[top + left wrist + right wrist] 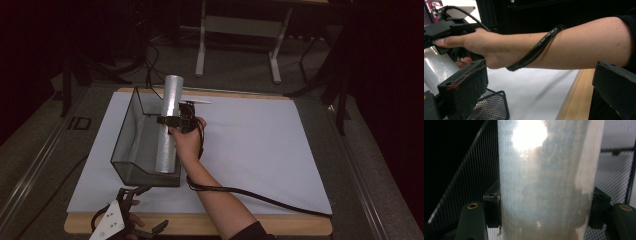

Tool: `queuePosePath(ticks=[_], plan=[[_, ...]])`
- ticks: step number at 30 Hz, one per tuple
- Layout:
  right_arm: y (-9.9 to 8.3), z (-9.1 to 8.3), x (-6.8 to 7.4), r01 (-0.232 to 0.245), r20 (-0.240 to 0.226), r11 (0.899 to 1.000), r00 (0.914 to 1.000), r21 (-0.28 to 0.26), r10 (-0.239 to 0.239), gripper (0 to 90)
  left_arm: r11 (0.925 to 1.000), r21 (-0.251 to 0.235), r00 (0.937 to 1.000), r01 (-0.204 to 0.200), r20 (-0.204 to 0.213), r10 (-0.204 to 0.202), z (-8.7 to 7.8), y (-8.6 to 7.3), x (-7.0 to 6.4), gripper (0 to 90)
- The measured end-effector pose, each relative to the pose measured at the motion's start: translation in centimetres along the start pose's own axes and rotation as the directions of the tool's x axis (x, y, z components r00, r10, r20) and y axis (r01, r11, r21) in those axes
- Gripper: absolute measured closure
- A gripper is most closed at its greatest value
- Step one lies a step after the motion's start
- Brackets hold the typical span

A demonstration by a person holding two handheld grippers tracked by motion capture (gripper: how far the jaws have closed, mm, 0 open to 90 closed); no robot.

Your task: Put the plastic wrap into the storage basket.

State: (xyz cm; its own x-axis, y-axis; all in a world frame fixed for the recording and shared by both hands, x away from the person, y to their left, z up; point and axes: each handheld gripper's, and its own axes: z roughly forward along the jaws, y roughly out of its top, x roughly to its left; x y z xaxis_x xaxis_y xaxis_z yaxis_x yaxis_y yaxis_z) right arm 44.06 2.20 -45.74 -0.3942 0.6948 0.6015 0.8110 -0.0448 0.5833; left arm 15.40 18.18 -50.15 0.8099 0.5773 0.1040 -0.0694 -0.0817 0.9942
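We have the right gripper clamped on a tall silvery roll, its two jaws pressed against either side of the cylinder, as the right gripper view shows with the roll between the pads. The roll stands leaning in a black mesh basket that sits on the white sheet toward the left edge of the table; its lower end rests near the basket's near wall and its top rises above the far rim. We judge the step in hand to be either setting the roll into the basket or lifting it out; from this moment alone we cannot tell which.

Our left gripper waits at the near left corner of the table, jaws wide apart and holding nothing; its own view looks across the right forearm toward a corner of the basket.

If the roll is going in, the next move calls for lowering it until it lies or leans steadily against the mesh, then parting the jaws without tipping it. If coming out, we need a straight lift clear of the rim
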Motion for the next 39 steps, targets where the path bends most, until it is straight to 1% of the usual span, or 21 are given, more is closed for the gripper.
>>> queuePosePath(ticks=[2, 4, 5, 10, 11, 14, 15, 18, 22, 24, 26, 27, 31, 35, 37, 39], plan=[[-0.4, 0.2, 0.0, 0.009, 0.016, 1.000, 0.9998, 0.014, -0.009, 32.4, 1.0000, 0.001, 1.0000, -0.001, 0.000, 0.001, 0.0, 0.0, 0.0, 0.6], [-0.8, 0.3, 0.0, 0.006, 0.021, 1.000, 0.9998, 0.023, -0.007, 32.3, 1.0000, 0.001, 1.0000, 0.000, 0.001, 0.000, 0.0, 0.0, 0.0, 0.6], [-1.0, 0.4, 0.0, 0.003, 0.026, 0.999, 0.9997, 0.032, -0.004, 32.3, 1.0000, 0.000, 1.0000, -0.001, 0.001, 0.001, 0.0, 0.0, 0.0, 0.6], [-1.6, 0.4, -0.3, -0.019, 0.030, 0.999, 0.9994, 0.042, 0.018, 32.3, 1.0000, 0.001, 1.0000, -0.001, 0.001, 0.001, 0.0, 0.0, 0.1, 0.6], [-1.6, 0.3, -0.3, -0.022, 0.033, 0.999, 0.9992, 0.036, 0.021, 32.3, 1.0000, 0.001, 1.0000, -0.001, 0.001, 0.001, 0.0, 0.0, 0.1, 0.6], [-1.5, 0.1, -0.5, -0.035, 0.036, 0.998, 0.9988, 0.046, 0.034, 32.3, 1.0000, 0.002, 1.0000, -0.001, 0.002, 0.001, 0.0, 0.0, 0.1, 0.6], [-1.4, 0.2, -0.5, -0.038, 0.036, 0.998, 0.9987, 0.059, 0.036, 32.2, 1.0000, 0.003, 1.0000, -0.001, 0.001, 0.001, 0.0, 0.0, 0.1, 0.6], [-1.2, 0.4, -0.7, -0.040, 0.038, 0.996, 0.9986, 0.084, 0.037, 32.0, 1.0000, 0.004, 1.0000, -0.005, 0.002, 0.005, 0.1, 0.0, 0.0, 0.6], [-1.2, 0.9, -0.8, -0.048, 0.052, 0.995, 0.9977, 0.091, 0.043, 31.9, 1.0000, 0.004, 1.0000, -0.002, 0.003, 0.002, 0.0, 0.0, 0.1, 0.6], [-1.2, 1.1, -0.9, -0.065, 0.064, 0.993, 0.9962, 0.095, 0.059, 31.7, 1.0000, 0.003, 1.0000, -0.001, 0.003, 0.001, 0.0, 0.0, 0.2, 0.6], [-1.1, 1.2, -1.1, -0.069, 0.067, 0.993, 0.9958, 0.098, 0.063, 31.4, 1.0000, 0.003, 1.0000, -0.002, 0.005, 0.002, 0.0, 0.0, 0.2, 0.6], [-1.1, 1.3, -1.2, -0.066, 0.076, 0.993, 0.9954, 0.102, 0.058, 31.2, 1.0000, 0.004, 1.0000, -0.002, 0.005, 0.002, 0.0, 0.0, 0.2, 0.6], [-1.1, 1.6, -1.4, -0.067, 0.085, 0.991, 0.9947, 0.113, 0.058, 30.7, 1.0000, 0.005, 1.0000, -0.002, 0.006, 0.002, 0.0, 0.0, 0.2, 0.6], [-1.0, 2.2, -1.3, -0.035, 0.107, 0.989, 0.9941, 0.143, 0.020, 29.2, 1.0000, 0.009, 1.0000, 0.000, 0.009, 0.000, 0.1, -0.1, 0.2, 0.6], [-1.1, 2.4, -1.3, -0.037, 0.115, 0.987, 0.9932, 0.159, 0.018, 28.8, 0.9999, 0.010, 1.0000, -0.003, 0.009, 0.003, 0.1, -0.1, 0.2, 0.6], [-1.2, 2.4, -1.4, -0.027, 0.114, 0.988, 0.9934, 0.154, 0.010, 28.6, 0.9999, 0.011, 1.0000, -0.004, 0.009, 0.004, 0.1, -0.1, 0.2, 0.6]])
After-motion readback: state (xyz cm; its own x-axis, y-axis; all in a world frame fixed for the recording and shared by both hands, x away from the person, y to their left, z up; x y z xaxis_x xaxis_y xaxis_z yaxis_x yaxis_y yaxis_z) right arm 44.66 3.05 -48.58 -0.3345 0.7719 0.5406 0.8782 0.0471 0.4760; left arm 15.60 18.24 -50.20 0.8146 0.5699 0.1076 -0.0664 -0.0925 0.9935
